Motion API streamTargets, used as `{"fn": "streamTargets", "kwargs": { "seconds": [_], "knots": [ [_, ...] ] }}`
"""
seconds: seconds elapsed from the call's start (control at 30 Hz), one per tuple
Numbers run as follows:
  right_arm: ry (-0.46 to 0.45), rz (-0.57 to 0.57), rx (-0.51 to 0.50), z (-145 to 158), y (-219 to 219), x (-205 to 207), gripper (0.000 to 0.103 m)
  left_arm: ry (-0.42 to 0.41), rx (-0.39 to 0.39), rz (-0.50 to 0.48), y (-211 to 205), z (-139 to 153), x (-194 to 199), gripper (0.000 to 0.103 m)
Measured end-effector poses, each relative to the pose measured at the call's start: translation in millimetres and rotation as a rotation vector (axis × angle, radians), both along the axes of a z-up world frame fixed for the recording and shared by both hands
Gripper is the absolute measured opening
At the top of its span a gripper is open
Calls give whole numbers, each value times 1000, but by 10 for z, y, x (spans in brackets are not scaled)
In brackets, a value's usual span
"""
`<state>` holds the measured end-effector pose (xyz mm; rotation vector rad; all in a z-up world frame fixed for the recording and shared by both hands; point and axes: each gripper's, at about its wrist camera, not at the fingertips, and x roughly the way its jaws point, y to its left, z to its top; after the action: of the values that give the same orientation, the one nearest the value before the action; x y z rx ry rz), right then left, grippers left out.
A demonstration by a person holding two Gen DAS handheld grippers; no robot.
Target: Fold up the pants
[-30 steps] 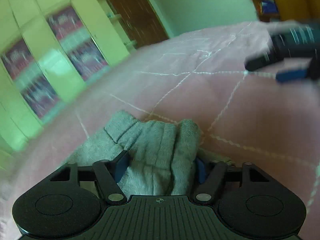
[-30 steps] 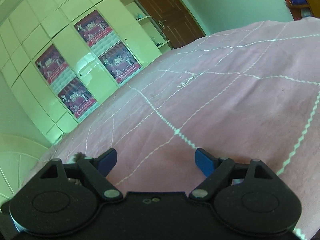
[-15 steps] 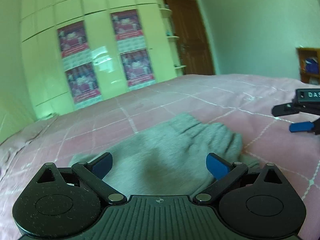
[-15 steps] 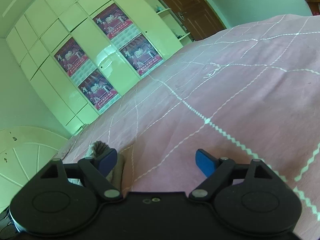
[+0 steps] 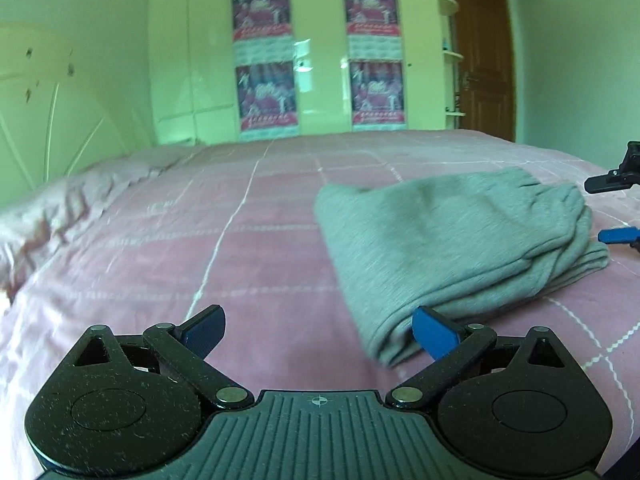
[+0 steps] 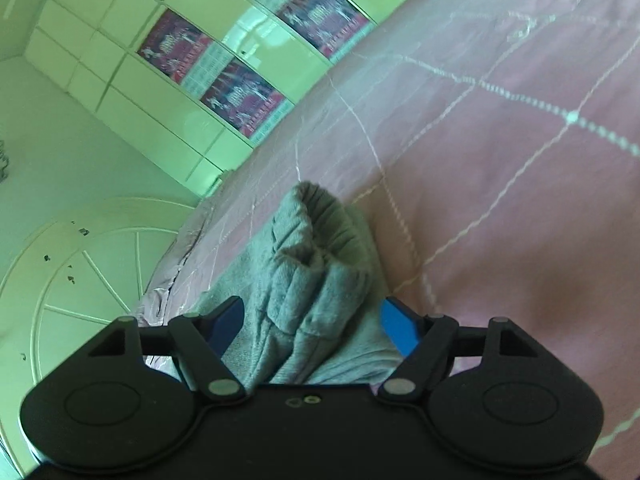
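Note:
The grey pants (image 5: 452, 240) lie folded in a thick stack on the pink quilted bed (image 5: 200, 248). My left gripper (image 5: 319, 330) stands wide open just short of the stack's near corner, with only quilt between its blue fingers. At the stack's right end my right gripper (image 5: 614, 208) shows at the frame edge. In the right wrist view, the pants' bunched elastic end (image 6: 316, 264) sits between the fingers of the right gripper (image 6: 314, 326). Its jaws are closing around the cloth, and I see no firm pinch.
A pale wardrobe with posters (image 5: 316, 60) stands beyond the bed, with a brown door (image 5: 484, 60) to its right. A white headboard (image 6: 80, 272) and a pillow (image 5: 48, 216) bound the bed's left side. Bare quilt (image 6: 500, 160) spreads to the right of the pants.
The left gripper let go of the pants, opened wide, rolled level and drew back to the left. The right gripper swung over to the pants' bunched end and its fingers narrowed.

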<state>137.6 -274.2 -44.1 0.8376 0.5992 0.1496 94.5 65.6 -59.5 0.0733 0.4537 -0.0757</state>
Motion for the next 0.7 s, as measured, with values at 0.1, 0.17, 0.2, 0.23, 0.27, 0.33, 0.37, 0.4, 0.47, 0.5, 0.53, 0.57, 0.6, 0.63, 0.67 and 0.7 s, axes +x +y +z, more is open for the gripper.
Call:
{"fn": "streamTargets", "kwargs": {
  "seconds": [0.1,0.17,0.2,0.23,0.27,0.33,0.37,0.4,0.47,0.5,0.53,0.57,0.6,0.63,0.67,0.7],
  "knots": [
    [11,-36,52,-25,77,67,69,22,-21,-11,43,-65,70,99],
    [-32,-30,100,-2,127,93,71,45,-2,-20,24,-66,214,99],
    [-24,-33,93,-1,161,138,72,62,9,-17,2,-76,261,99],
    [10,-33,86,-22,199,191,72,79,12,-21,1,-107,279,99],
    [51,-29,78,-55,233,242,70,90,5,-25,7,-127,289,99],
    [68,-30,51,-58,291,273,69,88,-7,-38,-13,-126,299,99],
    [60,-31,32,-37,322,275,65,80,1,-36,-29,-117,329,99],
    [66,-32,6,-21,353,281,62,76,2,-38,-38,-114,355,99],
    [92,-40,-48,-3,410,305,52,78,-7,-30,-63,-148,433,99],
    [98,-38,-56,6,426,323,52,81,-4,-27,-82,-167,471,99],
    [100,-39,-68,28,441,330,42,74,1,-24,-100,-179,492,99],
    [96,-31,-86,70,463,332,37,63,1,-8,-106,-175,508,99],
    [71,-16,-94,128,483,316,35,54,-1,48,-88,-163,524,99],
    [17,10,-94,221,511,281,33,38,-36,117,-38,-139,502,99],
    [-32,29,-98,326,538,237,32,20,-76,153,25,-132,457,99],
    [-95,44,-95,452,556,167,32,14,-92,169,66,-136,424,99]
  ]
}}
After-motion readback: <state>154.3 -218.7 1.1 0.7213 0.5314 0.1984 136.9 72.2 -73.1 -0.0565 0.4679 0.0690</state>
